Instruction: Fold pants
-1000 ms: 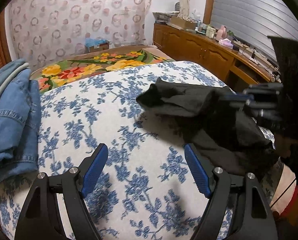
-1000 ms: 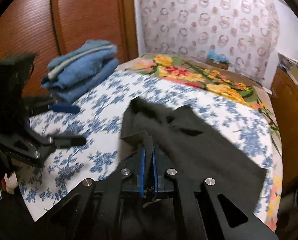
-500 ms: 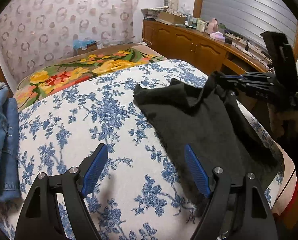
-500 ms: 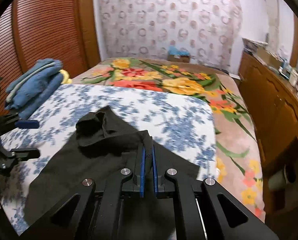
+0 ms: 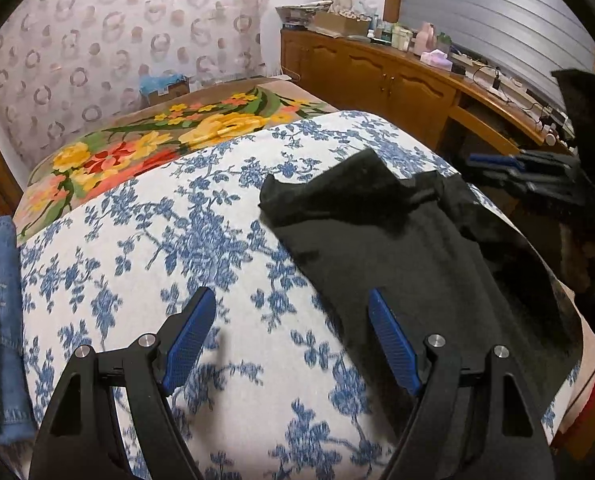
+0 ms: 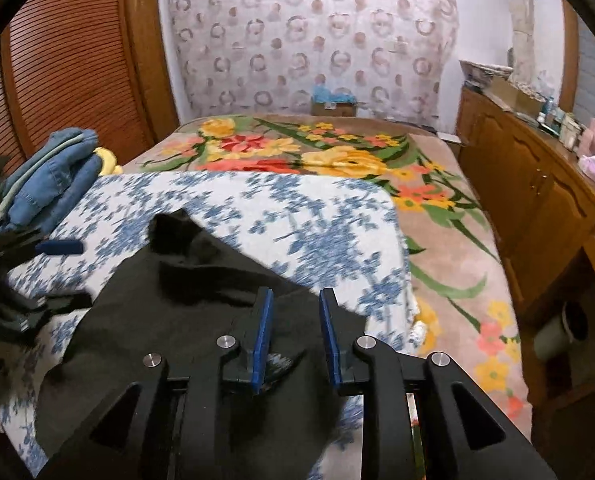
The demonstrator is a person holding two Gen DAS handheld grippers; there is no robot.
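**Black pants spread on the blue-flowered cover, both grippers free**

The bed (image 6: 449,264) fills the room, a bright floral blanket (image 5: 157,148) across its far half and a white cover with blue flowers (image 5: 169,248) over the near half. A wooden cabinet (image 6: 537,184) runs along the bed's right edge, its top crowded with boxes and bottles. The black pants (image 5: 417,248) lie flat near the cover's right edge, one end bunched up. Folded denim (image 6: 49,176) sits at the cover's left edge. The left gripper (image 5: 289,336) hangs wide apart over bare cover beside the pants. The right gripper (image 6: 295,328) has just been parting its jaws; dark cloth lies below the gap, and the pads are not pressing it.
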